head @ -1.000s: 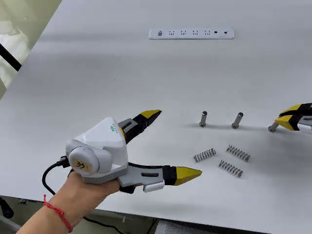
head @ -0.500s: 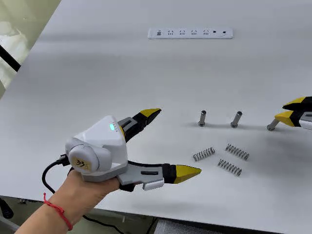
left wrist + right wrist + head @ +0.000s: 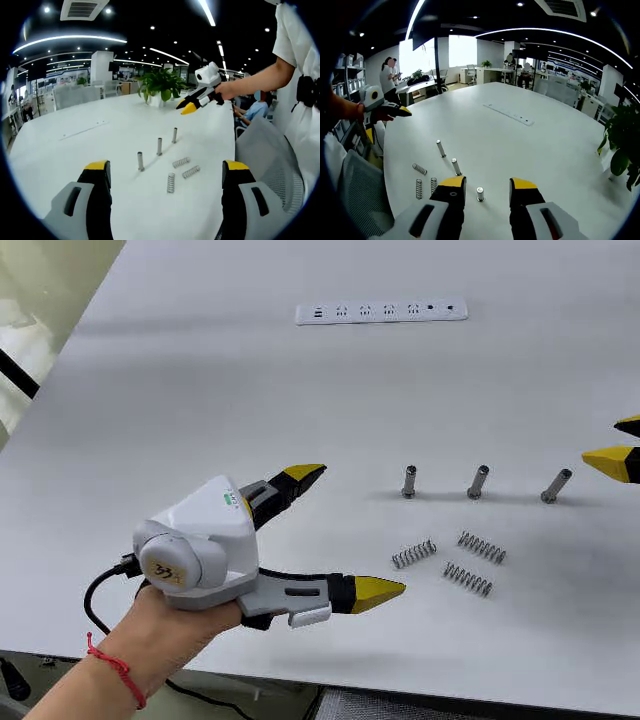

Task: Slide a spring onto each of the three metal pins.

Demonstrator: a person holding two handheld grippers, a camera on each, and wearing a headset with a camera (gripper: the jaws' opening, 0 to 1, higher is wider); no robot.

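Three short metal pins stand upright in a row on the white table: left pin (image 3: 409, 481), middle pin (image 3: 478, 481), right pin (image 3: 556, 485). Three loose springs (image 3: 414, 553) (image 3: 482, 547) (image 3: 467, 580) lie just in front of them. My left gripper (image 3: 345, 531) is open and holds nothing, left of the springs near the table's front edge. In its own view, the left gripper (image 3: 166, 167) faces the pins (image 3: 159, 146) and springs (image 3: 181, 162). My right gripper (image 3: 615, 443) is open and holds nothing at the right edge, just beyond the right pin (image 3: 480, 193), which stands ahead between its jaws.
A white power strip (image 3: 381, 312) lies flat at the far side of the table. The front table edge (image 3: 430, 695) runs close under the left gripper. A potted plant (image 3: 160, 85) stands at one table end, and a grey chair (image 3: 270, 165) beside the table.
My right gripper has drawn back to the right, away from the right pin, which now stands clear of its tips. The left gripper has barely moved.
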